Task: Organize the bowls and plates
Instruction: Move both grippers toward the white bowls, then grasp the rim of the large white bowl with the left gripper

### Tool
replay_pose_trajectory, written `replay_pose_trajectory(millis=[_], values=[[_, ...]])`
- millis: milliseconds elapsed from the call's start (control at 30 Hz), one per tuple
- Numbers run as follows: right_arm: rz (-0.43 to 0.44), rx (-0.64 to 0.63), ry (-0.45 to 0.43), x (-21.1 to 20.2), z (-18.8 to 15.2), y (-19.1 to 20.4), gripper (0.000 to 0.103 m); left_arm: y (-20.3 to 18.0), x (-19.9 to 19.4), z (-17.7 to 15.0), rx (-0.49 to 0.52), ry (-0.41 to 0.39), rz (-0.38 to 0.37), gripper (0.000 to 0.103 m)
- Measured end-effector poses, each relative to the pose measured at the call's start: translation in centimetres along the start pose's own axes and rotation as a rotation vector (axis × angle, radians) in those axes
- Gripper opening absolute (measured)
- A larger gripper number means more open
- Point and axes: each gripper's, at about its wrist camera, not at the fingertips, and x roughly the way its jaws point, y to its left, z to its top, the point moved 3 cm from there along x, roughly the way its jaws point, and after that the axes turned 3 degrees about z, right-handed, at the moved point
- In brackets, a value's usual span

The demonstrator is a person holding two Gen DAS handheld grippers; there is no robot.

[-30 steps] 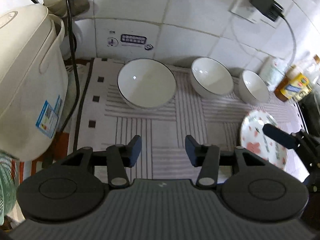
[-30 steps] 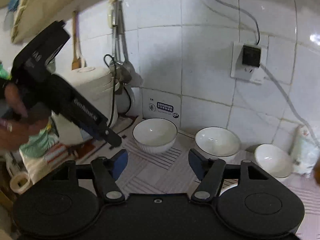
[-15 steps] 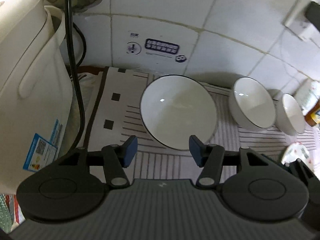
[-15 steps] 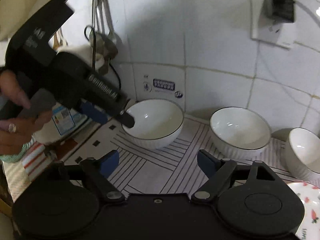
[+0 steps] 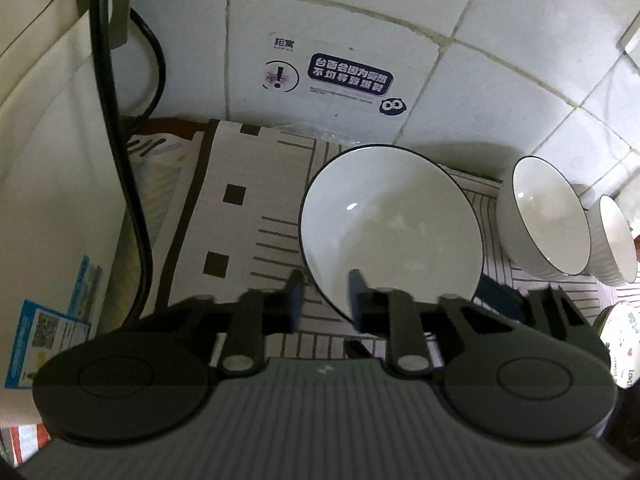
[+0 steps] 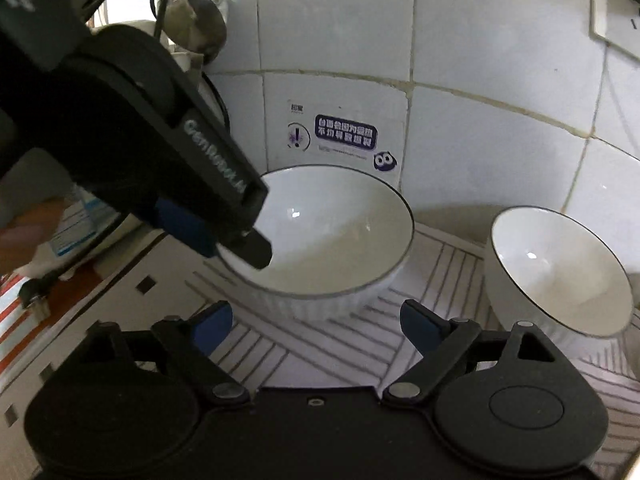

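1. My left gripper [image 5: 324, 300]: jaws just closed in, now astride the near rim of the big bowl [image 5: 390, 224], one pad in, one out; firm clamp can't tell.
2. My right gripper [image 6: 316, 326]: jaws just opened wider, nothing btwn.
3. Vs 1 s ago both sit lower, closer to the bowl.
4. Mid bowl [image 6: 560, 276] at 3 o'clock on the striped mat [image 5: 248, 216].

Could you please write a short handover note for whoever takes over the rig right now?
Left gripper: jaws have just been closing and appear to pinch the near rim of the big bowl.
Right gripper: jaws have just been opening, nothing between them, in front of the same bowl.
Things: big bowl, middle bowl and small bowl in a row on the mat; flowered plate at the right.
Done: nothing stacked yet.
Left: nest the bowls, sort the plate.
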Motion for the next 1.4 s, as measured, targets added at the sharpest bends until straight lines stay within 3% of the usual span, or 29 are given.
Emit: replay_pose_trajectory(millis=[333, 533, 733, 1000, 1400], values=[[0.001, 0.007, -0.015, 1.1, 0.2, 0.5, 0.094, -0.9, -1.4, -0.3, 0.078, -0.003, 0.003, 0.018], [-0.013, 0.042, -0.044, -1.1, -0.3, 1.1, 0.094, -2.5, -4.0, -0.9, 0.168, -0.023, 0.022, 0.018], [-0.025, 0.058, -0.085, -5.3, -1.0, 1.4, 0.094, -4.0, -7.7, -2.1, 0.223, -0.024, -0.008, 0.018], [-0.067, 0.034, -0.073, -10.2, -3.7, 2.0, 0.094, -6.7, -10.4, -6.0, 0.279, 0.024, -0.028, 0.018], [-0.062, 0.081, -0.021, -12.0, -7.0, 2.1, 0.094, -7.2, -8.8, -8.8, 0.286, 0.124, -0.017, 0.018]])
